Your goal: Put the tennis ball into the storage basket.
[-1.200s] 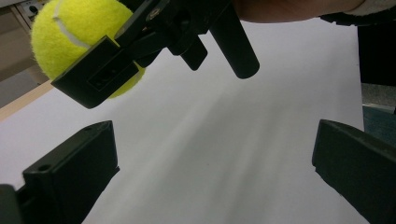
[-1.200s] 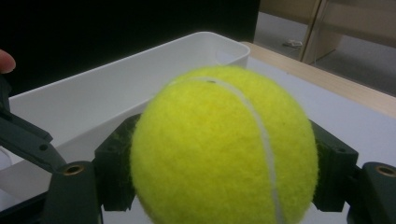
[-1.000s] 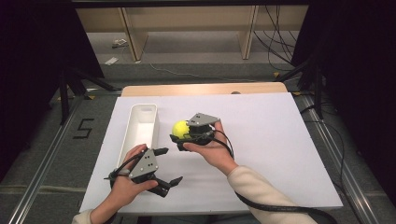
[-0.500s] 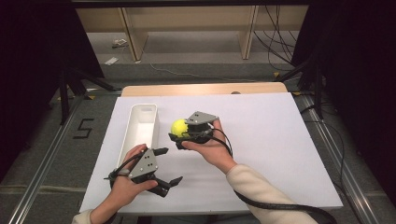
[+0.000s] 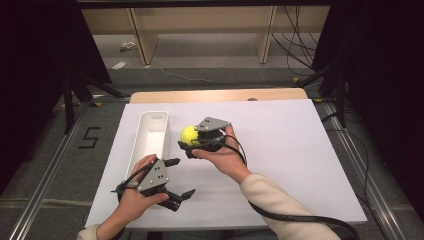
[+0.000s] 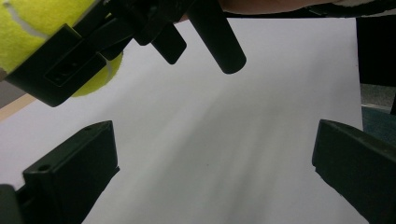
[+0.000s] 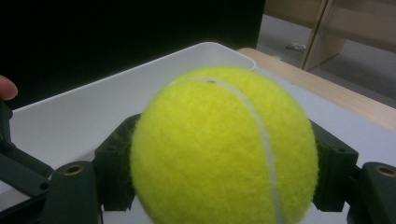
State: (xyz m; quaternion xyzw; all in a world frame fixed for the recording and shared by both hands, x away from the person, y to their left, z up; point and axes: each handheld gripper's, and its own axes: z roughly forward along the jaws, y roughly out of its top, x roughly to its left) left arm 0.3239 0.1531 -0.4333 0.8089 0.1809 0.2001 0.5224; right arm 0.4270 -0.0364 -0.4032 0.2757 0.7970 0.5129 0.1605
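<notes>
Yellow tennis ball (image 5: 188, 134) clamped, seemingly beside tray (image 5: 150, 137) edge

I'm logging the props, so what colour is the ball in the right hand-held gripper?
The ball is bright yellow-green with a pale curved seam, clearest in the right gripper view.

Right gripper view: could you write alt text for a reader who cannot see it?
A yellow tennis ball is clamped between the two black jaws of the right tongs, close to the camera. Behind it lies a white tray on a white-covered table.
</notes>
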